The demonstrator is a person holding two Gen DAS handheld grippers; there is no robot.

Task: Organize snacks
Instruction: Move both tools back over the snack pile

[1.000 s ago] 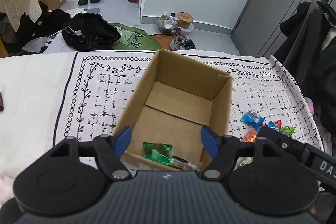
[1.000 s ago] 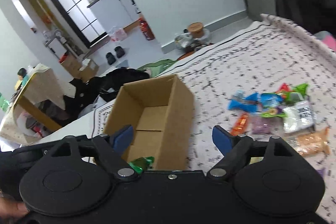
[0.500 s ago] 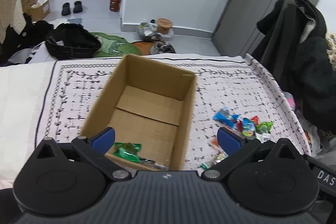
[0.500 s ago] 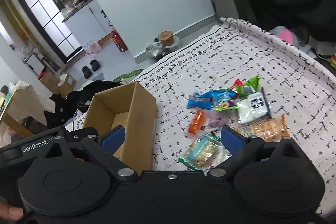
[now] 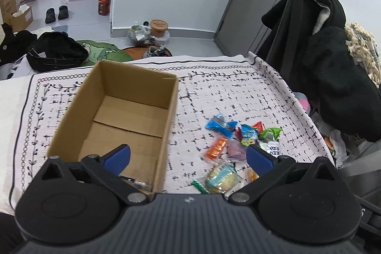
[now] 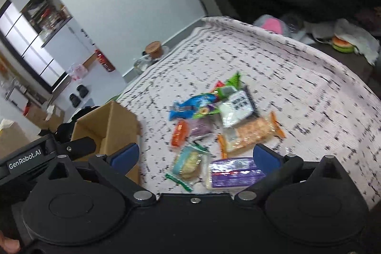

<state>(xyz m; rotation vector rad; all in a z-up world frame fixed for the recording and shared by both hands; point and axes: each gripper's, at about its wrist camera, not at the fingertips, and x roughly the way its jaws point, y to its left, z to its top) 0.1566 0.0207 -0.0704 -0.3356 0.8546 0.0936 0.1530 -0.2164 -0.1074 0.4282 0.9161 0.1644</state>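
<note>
A cardboard box [image 5: 123, 116] stands open on the patterned cloth [image 5: 238, 92], toward its left side, with its far end near the cloth's far edge; a small packet [image 5: 140, 184] lies in the box's near corner, mostly hidden behind the left gripper [image 5: 188, 155]. To the right of the box, toward the cloth's right edge, lies a loose heap of snacks [image 6: 214, 120]: a blue packet [image 6: 190, 106], a green one [image 6: 229, 85], a white one [image 6: 235, 108], an orange one [image 6: 179, 132], a purple one [image 6: 202, 126], a clear bag of orange crackers [image 6: 252, 132], a biscuit pack [image 6: 188, 162] and a purple bar [image 6: 234, 171] nearest the cloth's near edge. The left gripper's jaws are spread wide, having just been opening, with nothing pinched; they straddle the box's right wall. The right gripper [image 6: 195, 155] hangs over the heap, jaws likewise just opened wide and holding nothing, the biscuit pack and purple bar lying on the cloth below the gap.
</note>
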